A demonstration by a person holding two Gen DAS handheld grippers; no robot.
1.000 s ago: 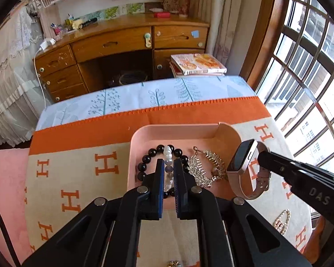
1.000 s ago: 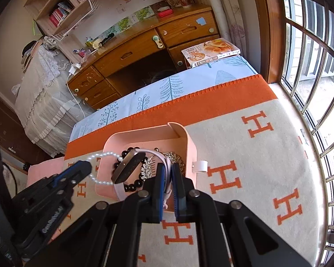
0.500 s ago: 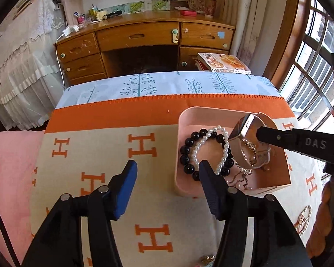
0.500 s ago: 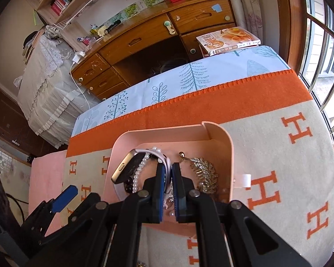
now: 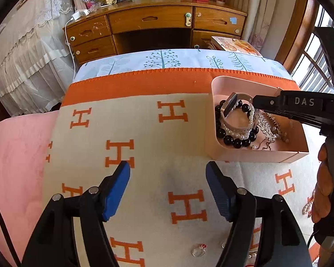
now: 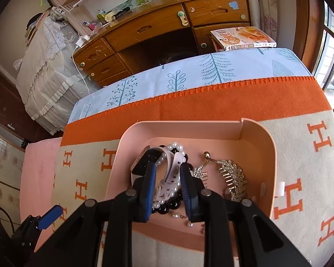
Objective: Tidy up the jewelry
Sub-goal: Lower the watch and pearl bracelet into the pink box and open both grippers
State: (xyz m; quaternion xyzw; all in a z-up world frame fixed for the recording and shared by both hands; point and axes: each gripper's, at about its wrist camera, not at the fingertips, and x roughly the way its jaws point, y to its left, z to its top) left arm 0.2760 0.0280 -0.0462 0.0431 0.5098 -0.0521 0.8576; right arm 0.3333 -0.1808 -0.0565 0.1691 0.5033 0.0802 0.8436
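Watch (image 6: 164, 173) lies in pink tray (image 6: 265, 146) on the bead bracelets: light, floppy strap, best pinched at strap; right gripper (image 6: 167, 191) part-open around it, left gripper (image 5: 167, 191) wide, empty, at tray's 7 o'clock.

The right tool (image 6: 165, 175) hides part of the watch (image 6: 158, 166) strap and bead bracelets (image 6: 167, 202)

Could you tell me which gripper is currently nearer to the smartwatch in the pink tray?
The right. The right gripper is inside the pink tray, its open fingers straddling the smartwatch strap. The left gripper hovers open over the blanket, outside the tray.
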